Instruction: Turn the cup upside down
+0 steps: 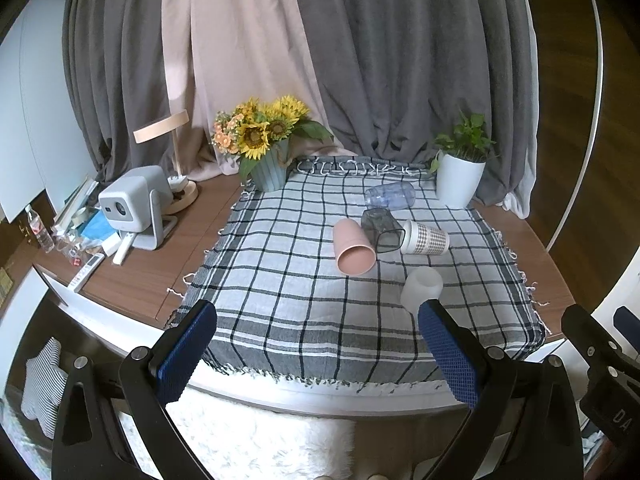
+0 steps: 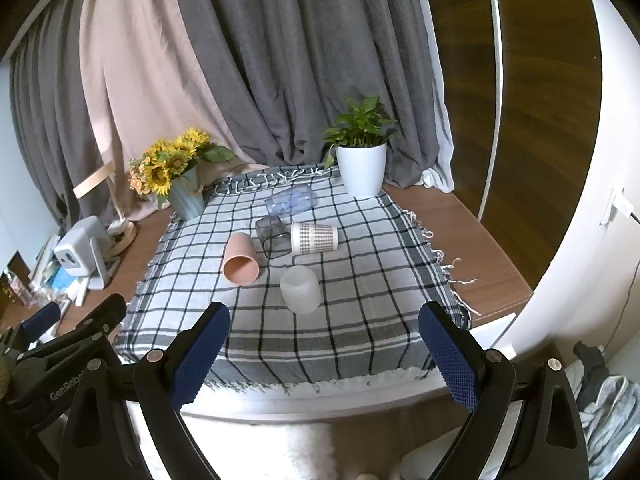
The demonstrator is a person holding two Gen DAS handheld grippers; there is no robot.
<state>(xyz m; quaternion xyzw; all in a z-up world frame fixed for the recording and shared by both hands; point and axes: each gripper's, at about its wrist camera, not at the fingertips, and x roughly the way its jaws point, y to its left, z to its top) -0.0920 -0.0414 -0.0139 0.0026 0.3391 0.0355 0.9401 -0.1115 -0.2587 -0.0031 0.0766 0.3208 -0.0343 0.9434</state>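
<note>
Cups are lying scattered on the checked cloth (image 2: pixel 360 320) ahead of you: a pink cup (image 2: pixel 241 263), a dark see-through cup (image 2: pixel 273 237), a patterned paper cup (image 2: pixel 314 238) and a clear cup (image 2: pixel 291 199) are all resting on their sides, while a frosted white cup (image 2: pixel 301 289) is sitting nearest to you; whether it is standing mouth up or mouth down, you cannot tell from either view. You are holding both tongs back over the near edge of the table (image 2: pixel 472 236), well apart from every cup. Your right gripper (image 2: pixel 324 356) is spread wide and holding nothing, and your left gripper (image 1: pixel 318 356) is likewise spread wide and empty. From your right gripper the frosted white cup is lying almost straight ahead, between the two fingers' lines and slightly left of centre, so your right hand is looking like the better placed one for it. From your left gripper that same cup is sitting off to the right, just beyond the right fingertip (image 1: pixel 430 312). The pink cup is pointing its open mouth toward you, its long axis running away from you toward the sunflowers (image 2: pixel 168 166), so you would probably be closing across its width.
</note>
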